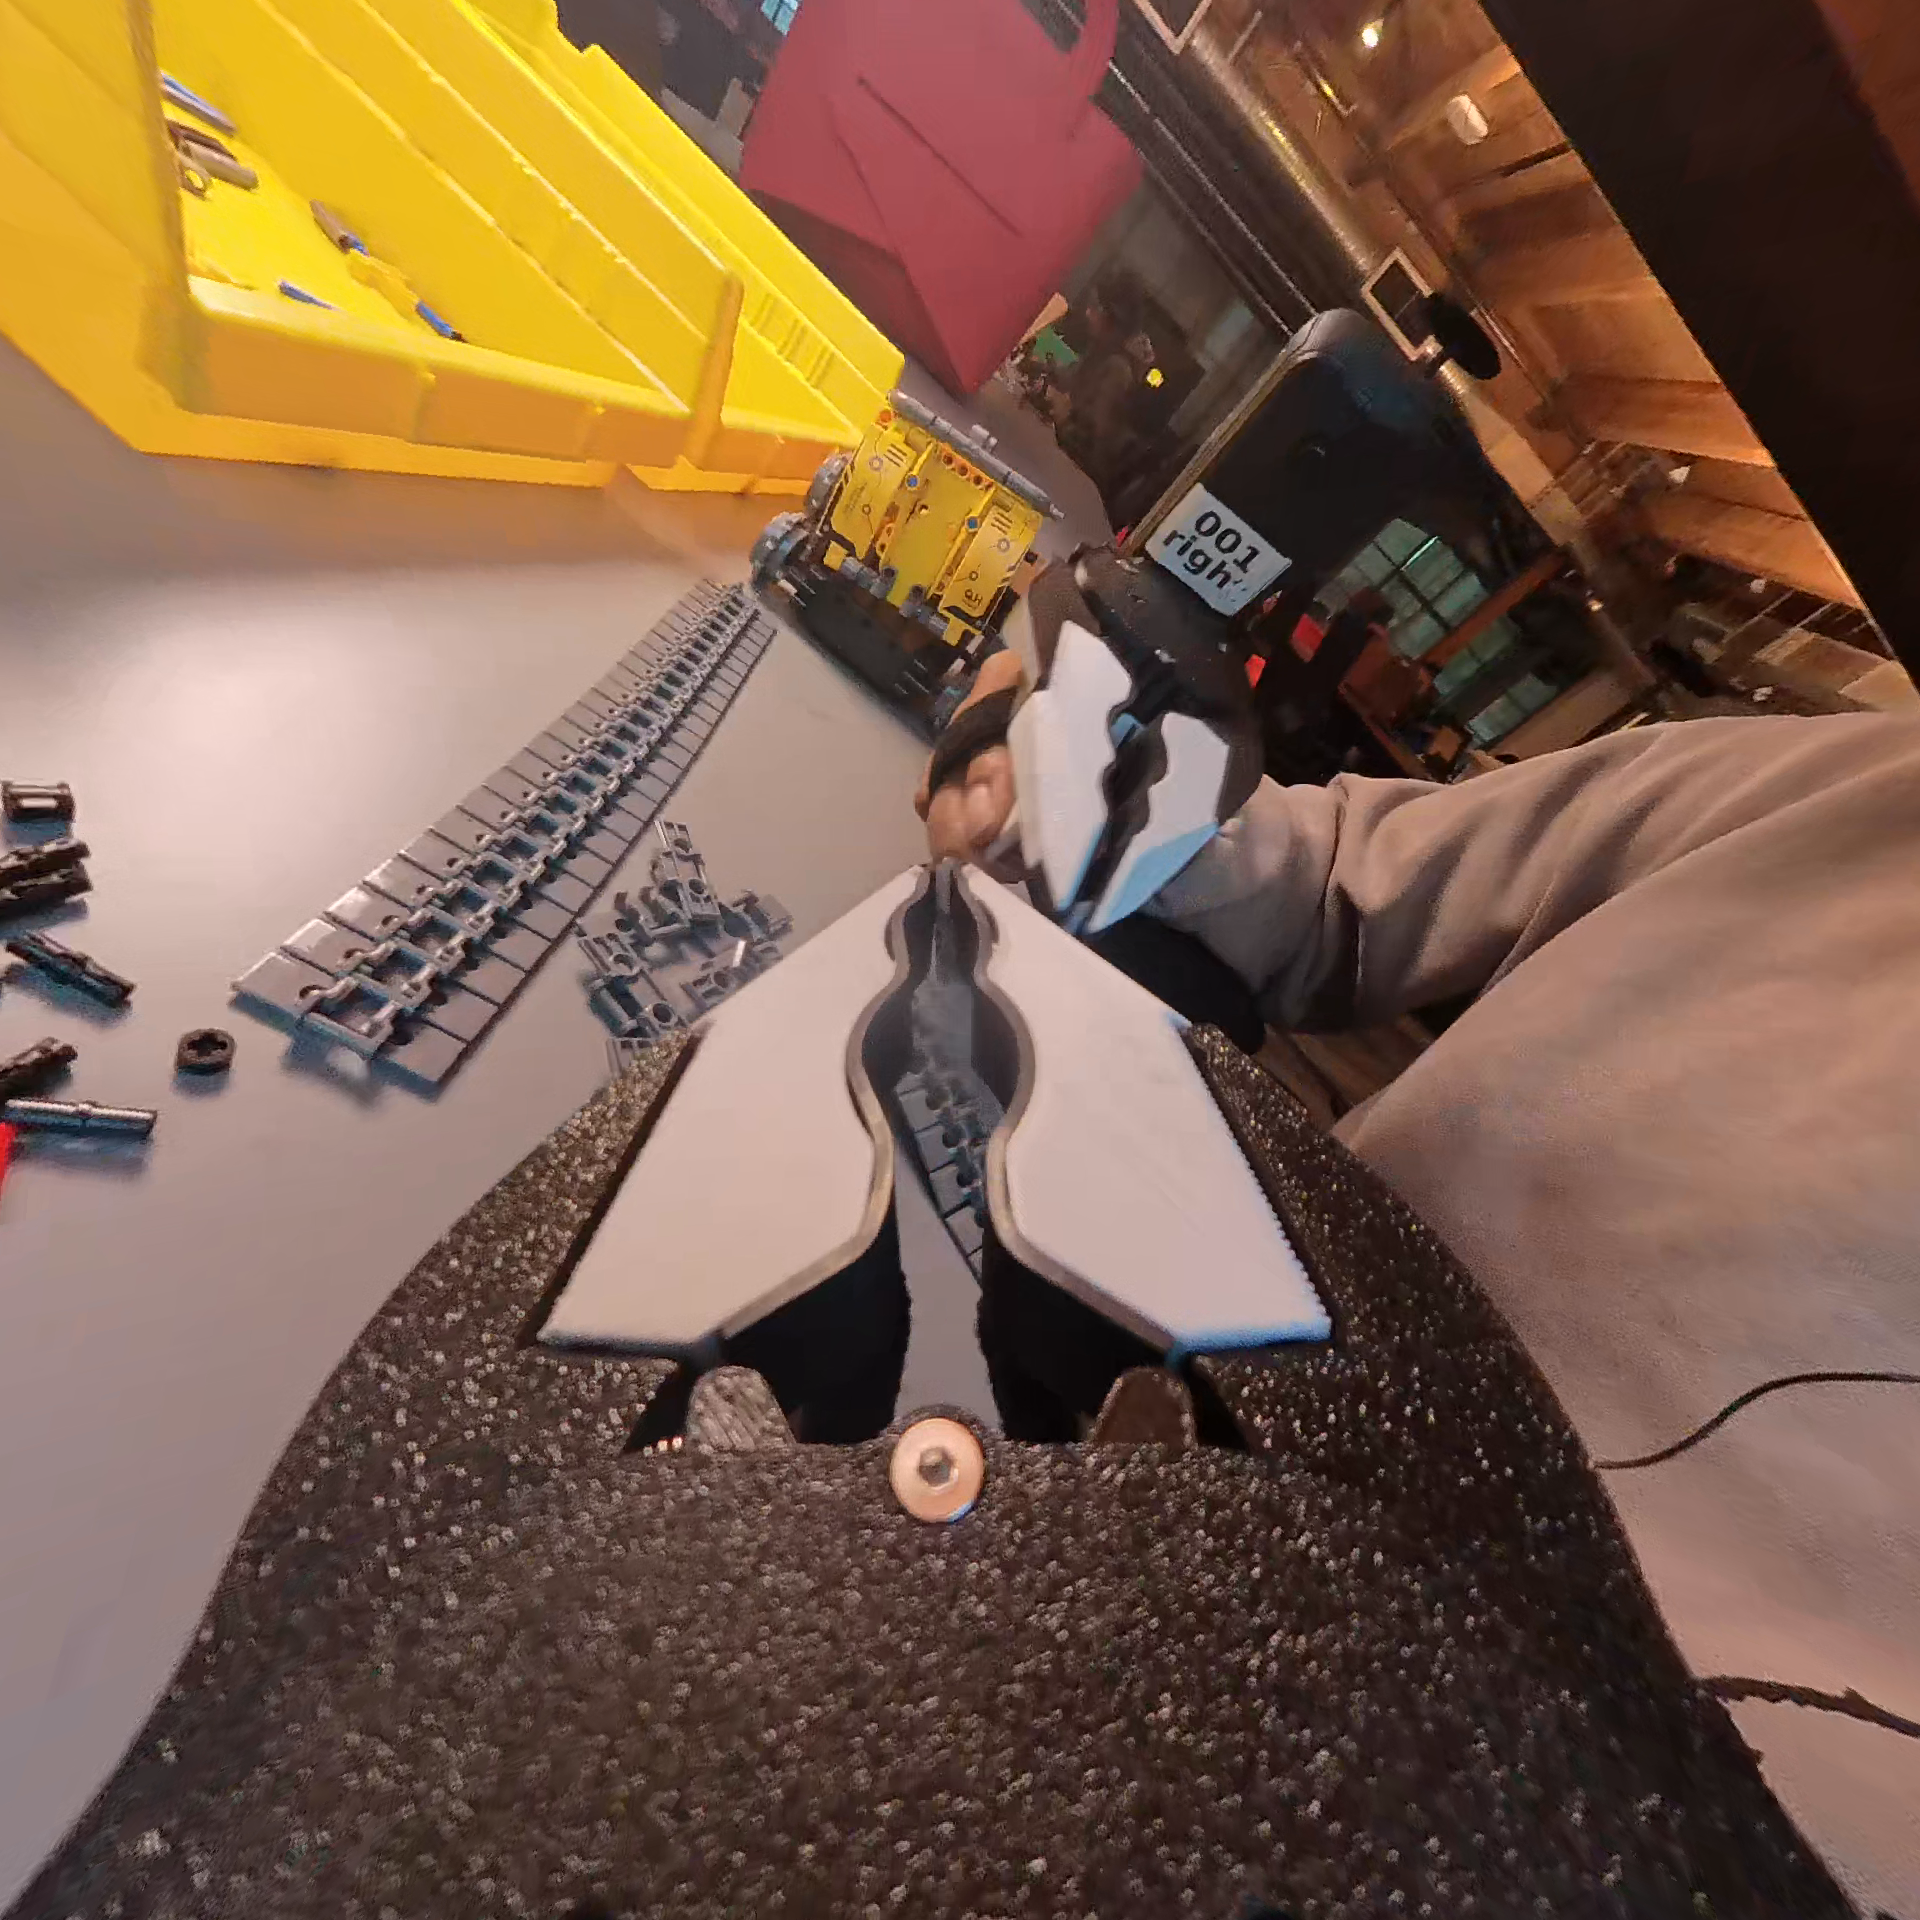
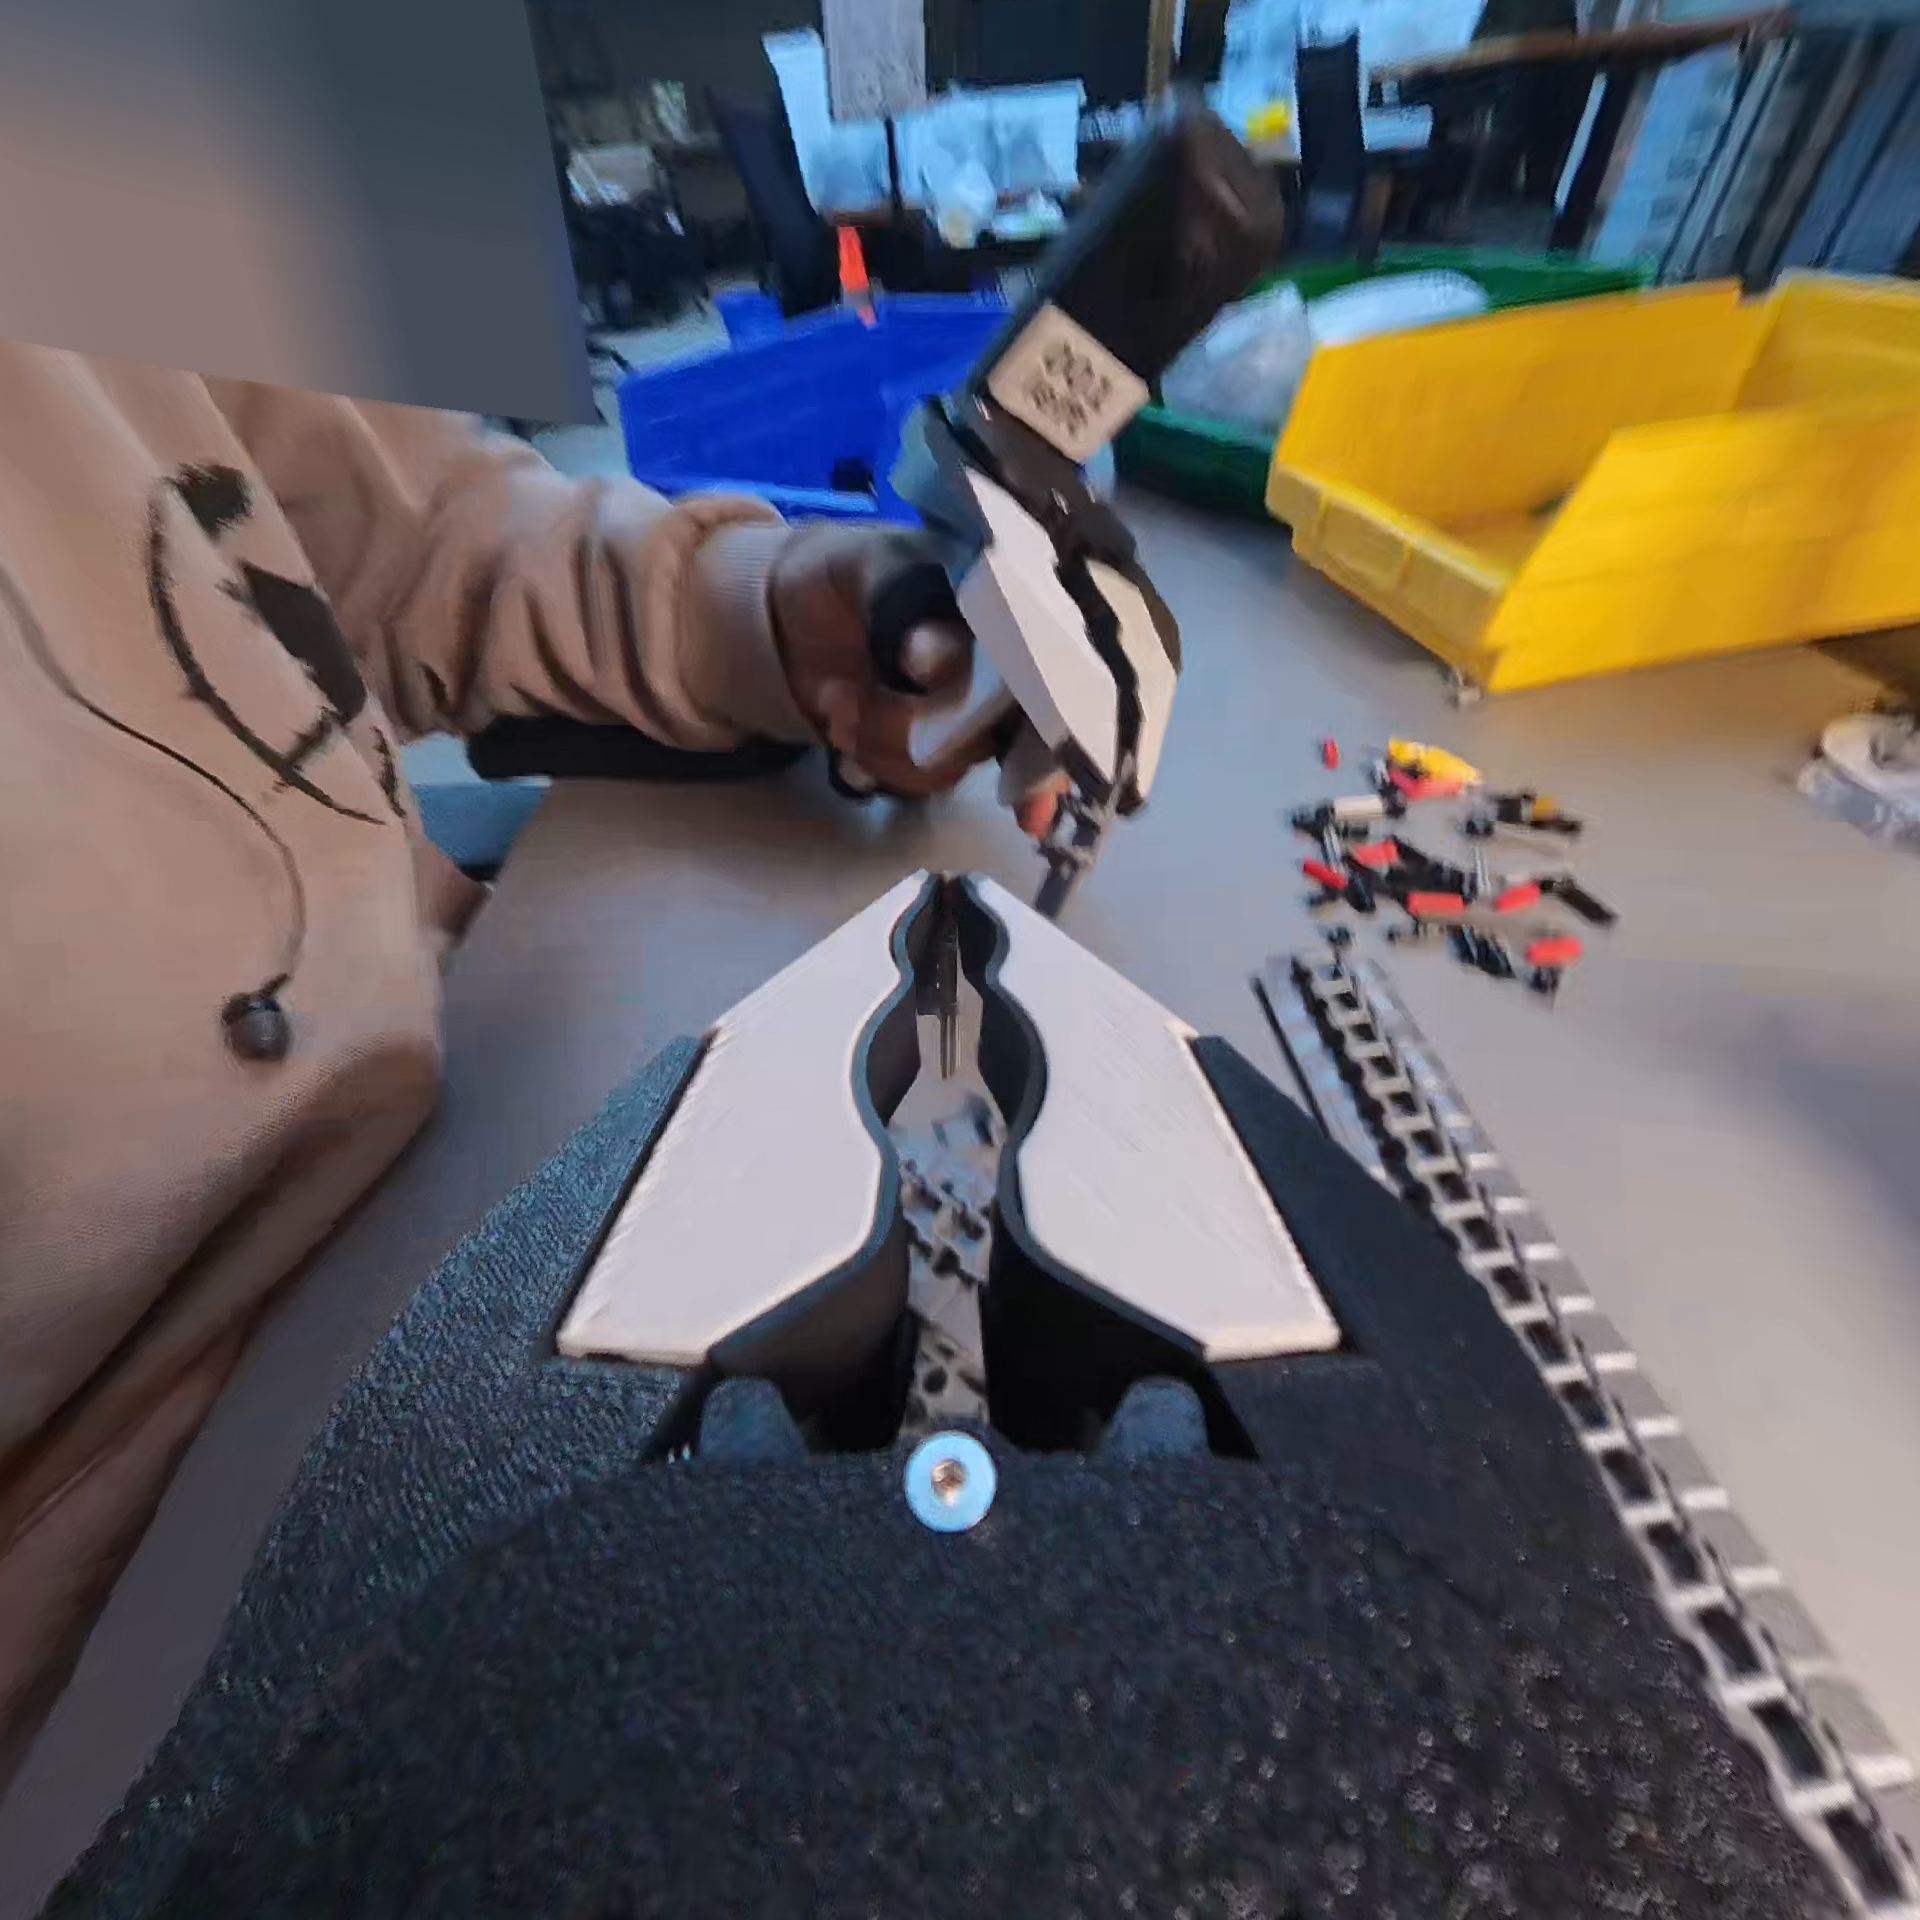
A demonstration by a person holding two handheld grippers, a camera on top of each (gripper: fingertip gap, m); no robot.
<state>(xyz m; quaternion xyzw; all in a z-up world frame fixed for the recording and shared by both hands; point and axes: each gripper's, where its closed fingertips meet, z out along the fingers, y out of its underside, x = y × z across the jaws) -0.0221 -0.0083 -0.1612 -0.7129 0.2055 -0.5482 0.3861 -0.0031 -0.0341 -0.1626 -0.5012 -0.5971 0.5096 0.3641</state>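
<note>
Left gripper [image 1: 940,883]: fingers together, clamped on a grey track piece [image 1: 940,1081], centre frame.
Track axis: runs lengthwise between the fingers.
Right gripper [image 2: 943,888]: fingers together on a dark thin part [image 2: 945,997]; second track strip [image 2: 1558,1351] at right.

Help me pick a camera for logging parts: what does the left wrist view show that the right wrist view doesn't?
Only the left wrist view: a yellow toy vehicle, a grey connector pile and a red bin. Only the right wrist view: a blue bin and red-and-black pins. Both: the grey track strip, a yellow bin, both grippers with jaws closed on small dark pieces.
</note>
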